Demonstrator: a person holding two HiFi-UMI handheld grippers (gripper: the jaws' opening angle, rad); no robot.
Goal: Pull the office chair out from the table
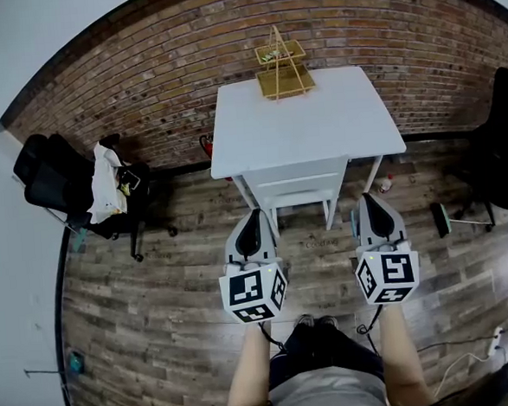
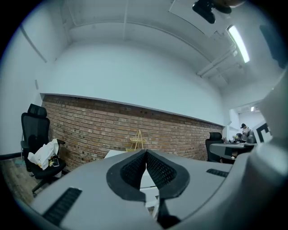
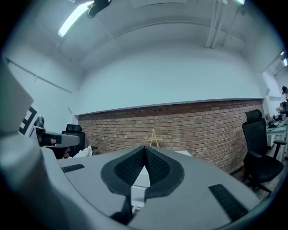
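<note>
A black office chair (image 1: 62, 181) with a white bag on its seat stands at the left, beside a white desk (image 1: 17, 284); the left gripper view shows this chair (image 2: 38, 139) too. A second black chair (image 1: 502, 146) stands at the right and appears in the right gripper view (image 3: 258, 152). My left gripper (image 1: 253, 213) and right gripper (image 1: 368, 197) are held level, side by side, in front of a white table (image 1: 305, 125). Both are shut with nothing between the jaws, as the left gripper (image 2: 146, 152) and right gripper (image 3: 144, 148) views show. Neither touches a chair.
A yellow wooden rack (image 1: 282, 66) stands at the white table's far edge, against the brick wall. A small bottle (image 1: 385, 182) sits by a table leg. A brush (image 1: 442, 219) and a power strip (image 1: 498, 337) lie on the wood floor at the right.
</note>
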